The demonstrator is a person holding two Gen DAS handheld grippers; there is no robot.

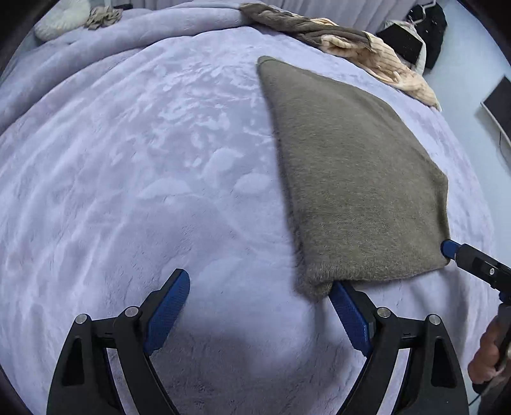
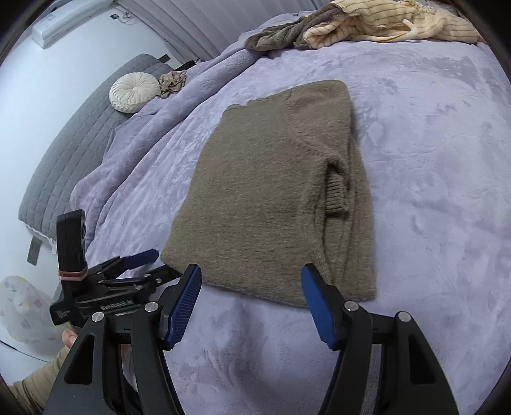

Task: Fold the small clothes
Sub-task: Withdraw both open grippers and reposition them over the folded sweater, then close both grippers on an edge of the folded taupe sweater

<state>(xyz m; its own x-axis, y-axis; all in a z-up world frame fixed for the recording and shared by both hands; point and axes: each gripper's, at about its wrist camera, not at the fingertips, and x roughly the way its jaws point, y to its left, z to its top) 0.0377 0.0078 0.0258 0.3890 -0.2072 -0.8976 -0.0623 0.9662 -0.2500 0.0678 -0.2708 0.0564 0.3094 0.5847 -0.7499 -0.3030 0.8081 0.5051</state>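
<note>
Where the lilac blanket (image 2: pixel 431 153) covers the bed, the brown sweater (image 2: pixel 271 191) is laid flat in a folded rectangle, with one ribbed cuff (image 2: pixel 335 194) exposed at its right fold. The left gripper (image 1: pixel 260 289) is held spread at the near left corner of the sweater, its right finger tip tucked under the hem. The right gripper (image 2: pixel 252 277) is held spread at the near edge, nothing being pinched. A heap of striped cream and brown clothes (image 2: pixel 367 28) is seen well apart at the far edge, and a round white cushion (image 2: pixel 134 92) beside the grey headboard (image 2: pixel 80 134).
</note>
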